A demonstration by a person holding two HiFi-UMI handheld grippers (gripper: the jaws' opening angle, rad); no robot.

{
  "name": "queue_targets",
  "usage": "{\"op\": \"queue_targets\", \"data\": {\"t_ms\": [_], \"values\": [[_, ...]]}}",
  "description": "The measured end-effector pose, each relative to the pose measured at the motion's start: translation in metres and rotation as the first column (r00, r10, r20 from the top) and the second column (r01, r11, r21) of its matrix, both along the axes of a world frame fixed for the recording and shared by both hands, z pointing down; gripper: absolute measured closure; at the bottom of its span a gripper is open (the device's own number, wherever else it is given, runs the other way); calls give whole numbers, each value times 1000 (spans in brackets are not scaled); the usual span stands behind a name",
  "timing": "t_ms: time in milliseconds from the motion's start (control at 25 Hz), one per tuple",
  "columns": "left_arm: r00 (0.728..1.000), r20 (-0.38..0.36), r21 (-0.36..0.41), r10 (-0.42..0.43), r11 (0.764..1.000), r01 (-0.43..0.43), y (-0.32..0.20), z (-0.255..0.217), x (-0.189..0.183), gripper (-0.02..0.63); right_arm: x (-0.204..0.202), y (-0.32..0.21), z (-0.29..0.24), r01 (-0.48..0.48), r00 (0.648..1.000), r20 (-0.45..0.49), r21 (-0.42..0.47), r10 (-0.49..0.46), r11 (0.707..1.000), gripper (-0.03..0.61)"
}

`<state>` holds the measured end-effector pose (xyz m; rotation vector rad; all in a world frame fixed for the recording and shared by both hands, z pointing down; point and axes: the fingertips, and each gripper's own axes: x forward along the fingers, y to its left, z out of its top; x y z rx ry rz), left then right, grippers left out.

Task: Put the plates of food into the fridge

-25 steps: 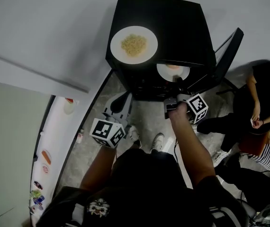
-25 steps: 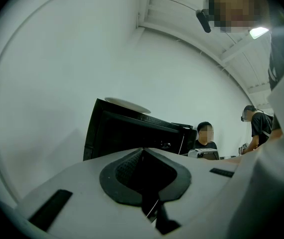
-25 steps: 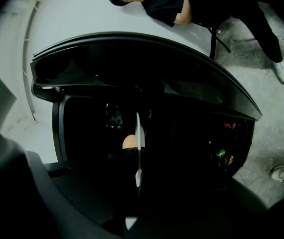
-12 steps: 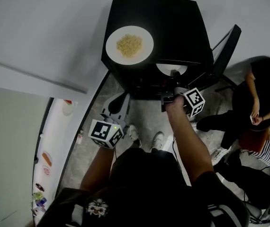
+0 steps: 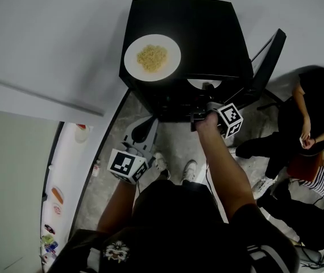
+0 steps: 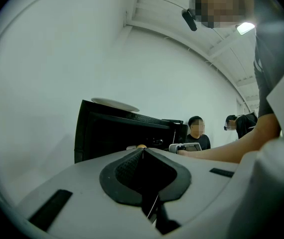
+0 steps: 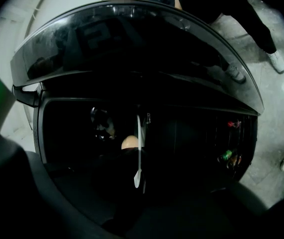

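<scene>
**Head view.** A squat, boxy black fridge [image 5: 207, 33] with a smooth top stands ahead of both grippers. Its door [image 5: 269, 58] is swung open to the right. The top plate [image 5: 152, 57], round and white, sits on the fridge roof ahead of the left gripper [image 5: 143, 131] and carries a pale yellow, crumbly heap [image 5: 152, 57]. The right gripper [image 5: 208, 92] reaches the fridge's mouth and is clamped on the near rim of the held plate [image 5: 199, 83], also white, which lies half under the roof's edge. Each gripper bears a marker cube [image 5: 128, 165] with black-and-white square patterns — the only print I can make out.

**Left gripper view.** The left gripper [image 6: 142, 151] has matte grey jaws with black textured pads. They meet tip to tip with nothing between them. Beyond the tips stands the fridge [image 6: 102, 138], with the top plate [image 6: 114, 104] a thin white disc on its roof.

**Right gripper view.** The right gripper [image 7: 138, 156] pinches the held plate [image 7: 139, 133], seen edge-on as a thin white line. A rounded orange-tan lump of food [image 7: 130, 142] sits just past the tips. The glossy black fridge [image 7: 82, 49] surrounds them. To the gripper's right are small bottles [image 7: 226, 156] — their labels are too small to read.
</scene>
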<state>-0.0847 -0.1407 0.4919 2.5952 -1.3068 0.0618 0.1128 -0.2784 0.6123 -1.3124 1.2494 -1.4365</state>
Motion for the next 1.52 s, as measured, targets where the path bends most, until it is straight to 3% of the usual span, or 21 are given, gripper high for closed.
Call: {"op": "queue_targets", "data": {"t_ms": [600, 800, 1160, 1320, 1520], "values": [[1000, 11, -4, 0, 1000, 0, 5, -1, -5, 592, 4, -3, -3, -51, 997, -62, 49, 54, 997, 541], [1000, 6, 10, 14, 1000, -14, 4, -3, -5, 592, 8, 7, -2, -67, 993, -99, 48, 71, 997, 494], [999, 0, 3, 41, 999, -41, 3, -4, 3, 592, 5, 41, -26, 21, 971, -239, 96, 3, 995, 495], [998, -1, 2, 57, 998, -57, 4, -5, 7, 592, 3, 57, -46, 86, 938, -345, 148, -30, 985, 520], [997, -7, 16, 70, 997, -70, 3, -7, 13, 592, -6, 73, -85, 220, 829, -557, 249, -46, 943, 551]]}}
